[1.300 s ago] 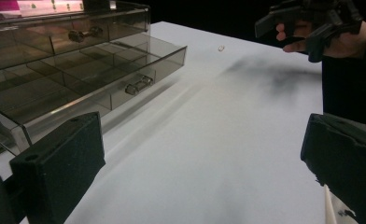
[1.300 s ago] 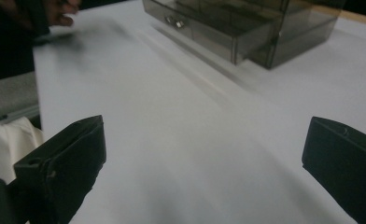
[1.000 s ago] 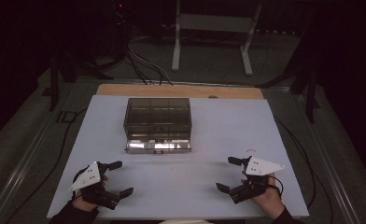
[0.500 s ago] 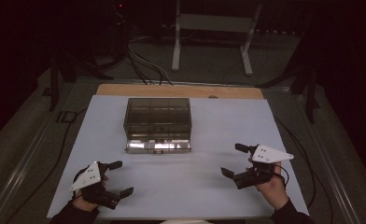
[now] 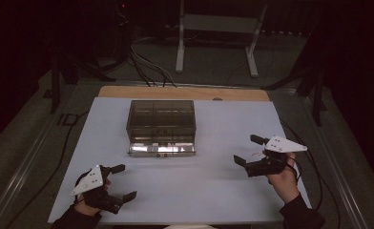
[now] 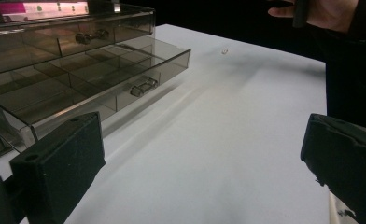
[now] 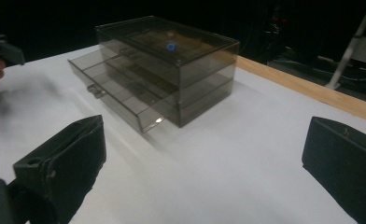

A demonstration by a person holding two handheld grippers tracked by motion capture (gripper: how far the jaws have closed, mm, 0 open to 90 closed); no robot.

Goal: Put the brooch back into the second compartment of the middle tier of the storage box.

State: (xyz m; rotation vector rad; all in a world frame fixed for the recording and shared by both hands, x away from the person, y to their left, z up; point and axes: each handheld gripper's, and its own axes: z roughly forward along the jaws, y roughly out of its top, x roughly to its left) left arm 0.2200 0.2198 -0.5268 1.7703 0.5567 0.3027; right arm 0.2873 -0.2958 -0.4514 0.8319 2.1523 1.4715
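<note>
1. A white table [image 5: 213, 191] stands in a dark room, with a wooden strip [image 5: 185, 92] along its far edge.
2. The left tool [image 5: 123, 182] sits low at the near left corner, jaws wide apart and empty.
3. The right tool [image 5: 248, 150] is held above the table's right side, jaws wide and empty, aimed at the box.
4. The smoky plastic drawer box [image 5: 161, 119] sits mid-table, its bottom drawer [image 6: 102, 79] pulled out.
5. The left tool's view shows the drawer's dividers and handle [image 6: 143, 87]; the right tool's view shows a blue dot [image 7: 171, 46] on the lid.

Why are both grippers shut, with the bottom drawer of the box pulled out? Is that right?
Not quite. Both grippers, left and right, are open: each gripper view shows its jaws wide apart. The bottom drawer of the box is indeed pulled out.
</note>
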